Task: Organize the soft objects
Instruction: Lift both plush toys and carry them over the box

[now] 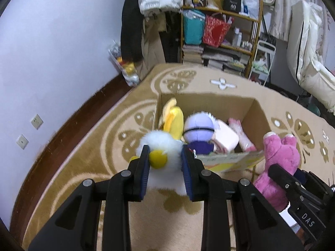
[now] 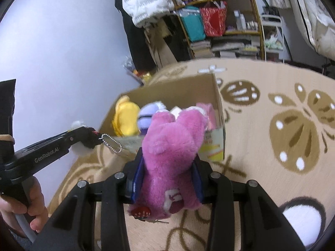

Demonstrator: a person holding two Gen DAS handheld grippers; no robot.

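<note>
My left gripper [image 1: 165, 156] is shut on a white fluffy plush with a yellow spot [image 1: 161, 146] and holds it just in front of the near left corner of an open cardboard box [image 1: 257, 113]. My right gripper [image 2: 169, 167] is shut on a pink plush bear [image 2: 173, 142], held before the box's near right wall [image 2: 217, 104]; the bear also shows in the left wrist view [image 1: 280, 152]. Inside the box lie a yellow plush [image 1: 173, 119], a lilac-headed doll [image 1: 199, 128], a pale pink cushion [image 1: 226, 138] and a pink plush [image 1: 240, 133].
The box stands on a beige rug with brown butterfly patterns [image 2: 293, 125]. A white wall [image 1: 52, 62] runs along the left. A cluttered shelf with bags and books [image 1: 219, 31] and hanging coats [image 1: 134, 21] stand at the back. A black-and-white plush [image 2: 301, 219] lies at the right.
</note>
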